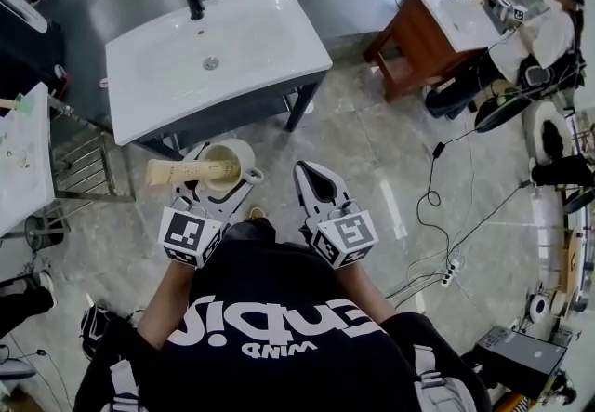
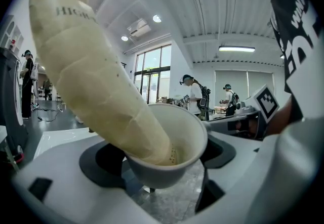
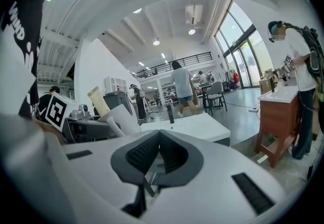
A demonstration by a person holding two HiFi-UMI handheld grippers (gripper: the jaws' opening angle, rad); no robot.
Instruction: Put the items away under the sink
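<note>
Left gripper: fingers clamped on a white cup holding a beige wrapped roll that tilts out to the left. Right gripper: fingers together, nothing between them. Both are above the floor, near the white sink.

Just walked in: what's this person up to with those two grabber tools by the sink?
A person stands in front of a white sink on a dark cabinet, with a hand-held gripper in each hand. The left gripper is clamped on a white cup that has a cream-coloured tube sticking out of it at a slant. The right gripper is shut and holds nothing. The cup is held in the air short of the cabinet, so nothing has been put away yet.
</note>
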